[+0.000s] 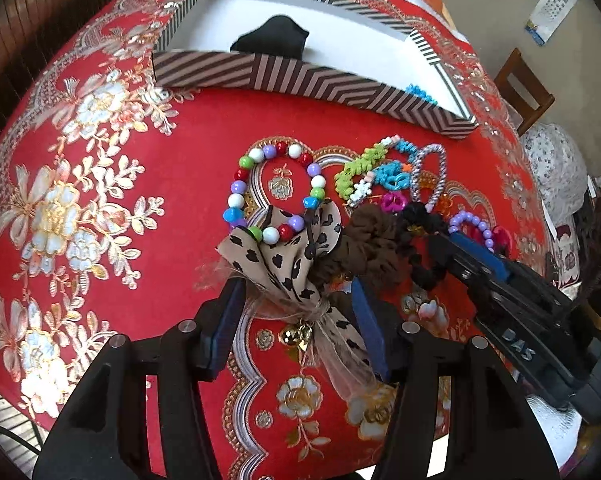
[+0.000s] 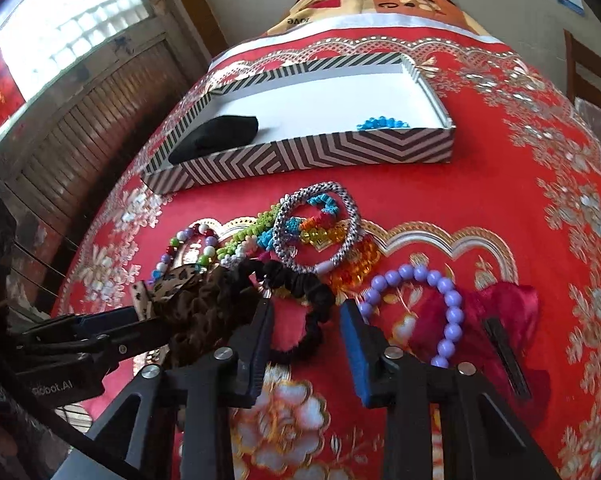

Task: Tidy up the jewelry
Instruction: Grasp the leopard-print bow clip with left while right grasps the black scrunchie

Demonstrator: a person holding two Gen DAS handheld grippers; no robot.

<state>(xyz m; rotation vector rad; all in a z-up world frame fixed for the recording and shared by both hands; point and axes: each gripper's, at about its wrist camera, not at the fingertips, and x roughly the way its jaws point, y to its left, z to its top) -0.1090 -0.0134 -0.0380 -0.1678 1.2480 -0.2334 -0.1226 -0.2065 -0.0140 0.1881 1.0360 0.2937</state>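
1. Right wrist view puts the black scrunchie (image 2: 300,300) at the near edge of the jewelry heap on the red embroidered tablecloth (image 2: 480,200); its right-hand loop lies between the fingers of our right gripper (image 2: 306,308), which stand at a narrow gap with the pads not yet pressing the fabric, so we count nothing as held on that side.

2. Left wrist view shows the leopard-print bow (image 1: 284,264) with its small gold bell (image 1: 296,334) lying between the fingers of our left gripper (image 1: 296,300); those fingers stand wide, and the right-hand pad looks to brush the ribbon, though the fisheye leaves us unsure of true contact.

3. Around them lie the brown scrunchie (image 2: 204,304), the multicoloured bead bracelet (image 1: 274,192), the silver rope bangle (image 2: 316,228), the purple bead bracelet (image 2: 424,300) and a crimson hair clip (image 2: 504,320), all touching or overlapping.

4. Beyond the heap sits the striped box (image 2: 308,152), already holding a black cloth item (image 2: 216,136) and a blue bead bracelet (image 2: 382,123).

5. To do this step well, we should close on one band of the black scrunchie only, clear of the brown one beside it; lift straight up so that the tangled neighbours drop free; keep our two grippers apart, since they work close together here; then carry over the box wall before letting go.
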